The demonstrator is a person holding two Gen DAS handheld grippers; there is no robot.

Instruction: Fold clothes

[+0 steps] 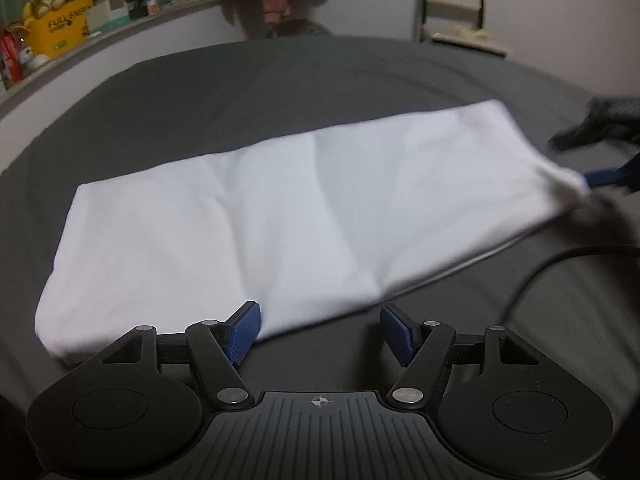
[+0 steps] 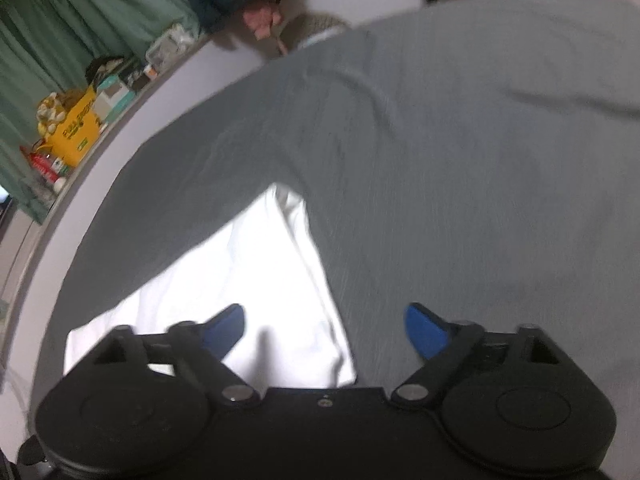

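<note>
Left wrist view: white garment (image 1: pixel 280 216) lies folded into a long strip across the dark grey bed (image 1: pixel 280 80), running from lower left to the right edge of the frame. My left gripper (image 1: pixel 320 328) sits at the strip's near edge, bottom centre — jaws apart, nothing between them, the left blue pad (image 1: pixel 242 330) overlapping the cloth edge; contact I can't tell.

At the far right of that frame the right gripper (image 1: pixel 600 178) shows as a blurred blue finger right at the garment's bunched corner. Whether it pinches that corner, can't tell from here.

Right wrist view: right gripper (image 2: pixel 324 328) jaws wide, no cloth clamped between the pads — garment end (image 2: pixel 256 280) lies under the left blue pad (image 2: pixel 224 330) at lower left, bare grey sheet under the right one.

Upper left in both views: shelf with a yellow box (image 1: pixel 60 34), green curtain (image 2: pixel 80 20) behind.
</note>
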